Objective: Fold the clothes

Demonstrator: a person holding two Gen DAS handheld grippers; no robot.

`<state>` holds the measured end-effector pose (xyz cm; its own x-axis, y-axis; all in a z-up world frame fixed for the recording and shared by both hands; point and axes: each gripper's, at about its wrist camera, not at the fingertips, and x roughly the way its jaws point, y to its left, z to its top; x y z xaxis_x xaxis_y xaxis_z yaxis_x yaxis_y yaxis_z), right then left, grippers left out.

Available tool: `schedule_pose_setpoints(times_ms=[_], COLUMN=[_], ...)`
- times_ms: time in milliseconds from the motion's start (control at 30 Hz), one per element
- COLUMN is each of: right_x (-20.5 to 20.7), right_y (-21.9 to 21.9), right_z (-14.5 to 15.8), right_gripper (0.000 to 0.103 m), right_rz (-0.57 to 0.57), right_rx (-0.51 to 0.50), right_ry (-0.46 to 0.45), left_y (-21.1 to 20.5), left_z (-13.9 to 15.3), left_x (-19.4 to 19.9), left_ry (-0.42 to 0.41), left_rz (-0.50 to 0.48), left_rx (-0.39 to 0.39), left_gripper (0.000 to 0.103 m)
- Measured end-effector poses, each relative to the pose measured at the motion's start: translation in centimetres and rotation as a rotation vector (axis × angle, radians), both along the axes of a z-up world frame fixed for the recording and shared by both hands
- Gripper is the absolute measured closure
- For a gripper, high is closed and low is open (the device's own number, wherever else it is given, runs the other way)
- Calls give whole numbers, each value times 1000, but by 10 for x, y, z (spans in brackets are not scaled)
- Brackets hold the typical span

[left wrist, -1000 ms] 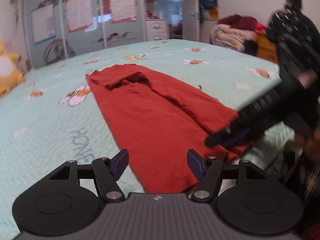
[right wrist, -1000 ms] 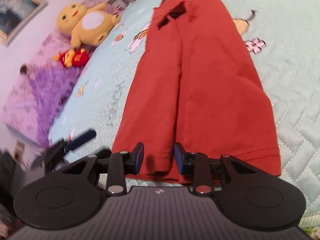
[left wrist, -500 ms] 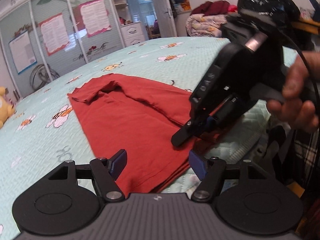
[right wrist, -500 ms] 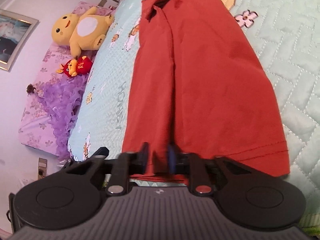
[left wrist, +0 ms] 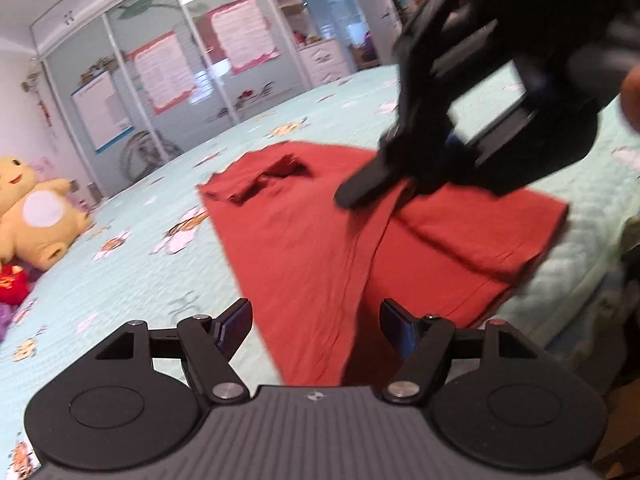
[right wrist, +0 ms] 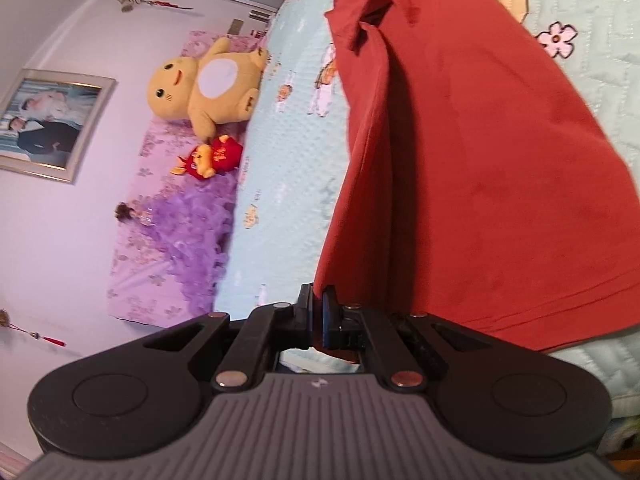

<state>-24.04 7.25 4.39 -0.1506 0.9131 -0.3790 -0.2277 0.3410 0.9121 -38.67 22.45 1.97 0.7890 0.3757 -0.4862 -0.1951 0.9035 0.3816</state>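
Garment: a rust-red shirt [left wrist: 320, 240] is laid lengthwise on the bed, folded along its length, with the collar end far from both cameras and the hem end near them.
Hem end: a fold of the near edge is lifted off the quilt, so that a raised ridge of cloth is seen running from the hem toward the collar in both views.
Right gripper [right wrist: 318, 312]: its jaws are pressed together on the lifted fold of the red shirt near the hem; cloth is pinched between the blue pads [right wrist: 329, 316]. In the left wrist view this gripper is seen from the side, blurred, above the middle of the shirt.
Left gripper [left wrist: 316, 326]: its jaws are set wide apart, having just been opening a little, and nothing is clamped between them; the near left part of the hem is seen in the gap beyond the fingertips, and contact cannot be told.
Hand: part of a hand [left wrist: 632, 96] is glimpsed at the right edge, behind the right gripper.
Bed: a pale green quilt [left wrist: 132, 272] printed with flowers and cartoon bees is spread under the shirt.
Plush toys: a yellow plush toy [right wrist: 212, 84] and a small red one [right wrist: 212, 156] are placed at the head of the bed, well apart from the shirt.
Background: sliding wardrobe doors [left wrist: 160, 80] with posters are seen beyond the bed.
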Motion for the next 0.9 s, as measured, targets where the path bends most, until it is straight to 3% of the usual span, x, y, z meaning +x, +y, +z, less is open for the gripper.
schedule_pose_setpoints(times_ms=[67,133,267,467,567,700,900], right_x=[0,-1,-1,2,1,-2,1], right_y=[-1,-1,-6,-10,-3,-5,-18], right_z=[1,1,-5,-23,-28,-28,-29], right_gripper=[100,100,100,100,100,100,98], right_rz=[2,7,9,18,50,63,39], right_rx=[12,-6,-56,-55,-79,-173,-184], right_ry=[8,-14,-54,9,-15,-125,-161], left_y=[4,8,4,-3,-5,-21,-22], left_z=[-1,-1,-1,2,-1,-10,-18], left_x=[1,2,-1,-10,-10,-10,-2], left_ry=[15,31,47,68,93,139,208], left_rz=[3,5,-18,16,12,-71,-91], left_rx=[-11,-22,-2,154,194,251,240], left_gripper=[42,90,97,98,98,98,99])
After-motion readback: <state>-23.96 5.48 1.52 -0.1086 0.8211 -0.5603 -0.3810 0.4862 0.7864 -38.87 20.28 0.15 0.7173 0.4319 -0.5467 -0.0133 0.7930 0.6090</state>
